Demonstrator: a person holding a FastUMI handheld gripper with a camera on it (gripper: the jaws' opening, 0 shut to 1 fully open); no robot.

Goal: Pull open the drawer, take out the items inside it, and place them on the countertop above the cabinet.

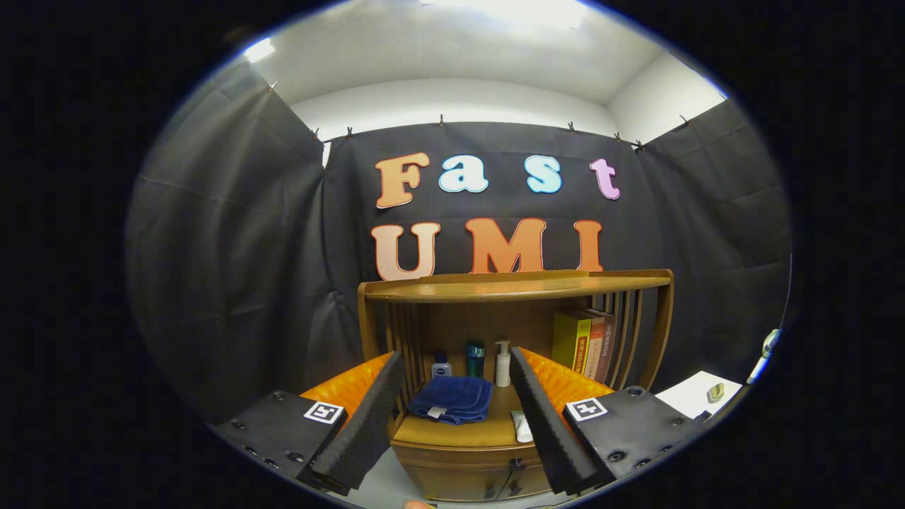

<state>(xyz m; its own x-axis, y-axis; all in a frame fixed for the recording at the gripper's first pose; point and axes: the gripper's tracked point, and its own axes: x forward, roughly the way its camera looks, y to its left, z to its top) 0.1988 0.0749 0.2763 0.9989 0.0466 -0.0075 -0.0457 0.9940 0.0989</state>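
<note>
A wooden cabinet stands ahead of me against the black cloth, with a countertop [452, 430] under an upper shelf [516, 286]. Below the countertop's front edge is the drawer [459, 456], its front flush and a small dark handle [517, 464] on it. A folded blue towel [452, 399] lies on the countertop between my fingers, and a white tube [521, 426] lies by the right finger. My gripper [454, 357] is open, fingers spread wide with nothing held, set back from the cabinet and slightly above the drawer.
At the back of the countertop stand a small dark-capped bottle [442, 366], a teal bottle [475, 359] and a white pump bottle [503, 364]. Books [585, 343] lean at the right. Cabinet doors with knobs [500, 488] sit under the drawer. A white surface [696, 396] lies right.
</note>
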